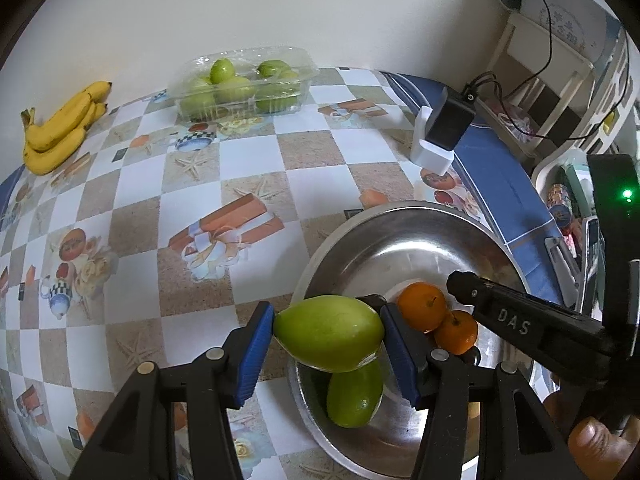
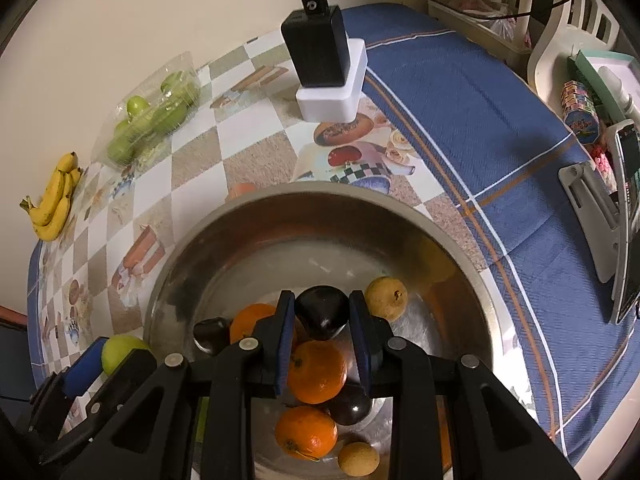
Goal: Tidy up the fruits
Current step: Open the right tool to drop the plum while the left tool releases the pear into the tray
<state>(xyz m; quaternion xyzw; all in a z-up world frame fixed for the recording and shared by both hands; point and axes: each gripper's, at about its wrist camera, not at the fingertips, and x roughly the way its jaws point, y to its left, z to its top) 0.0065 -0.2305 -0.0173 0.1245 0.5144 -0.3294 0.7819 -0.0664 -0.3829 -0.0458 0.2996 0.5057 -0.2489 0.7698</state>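
My left gripper (image 1: 328, 320) is shut on a green mango-like fruit (image 1: 328, 334), which it holds over the near rim of a steel bowl (image 1: 400, 220). A second green fruit (image 1: 354, 396) lies in the bowl beneath it, next to two oranges (image 1: 422, 306). My right gripper (image 2: 322, 304) points down into the bowl (image 2: 320, 196) and is shut on a dark, plum-like fruit (image 2: 322, 314). Under it lie oranges (image 2: 316, 372), two more dark fruits (image 2: 350, 404) and small yellow fruits (image 2: 386, 298). The held green fruit (image 2: 120, 350) shows at the lower left of the right wrist view.
A bunch of bananas (image 1: 60, 128) and a clear plastic box of green fruits (image 1: 240, 84) sit by the far wall. A black adapter on a white block (image 2: 320, 60) stands beyond the bowl. A phone on a stand (image 2: 624, 220) sits at the right, on the blue cloth.
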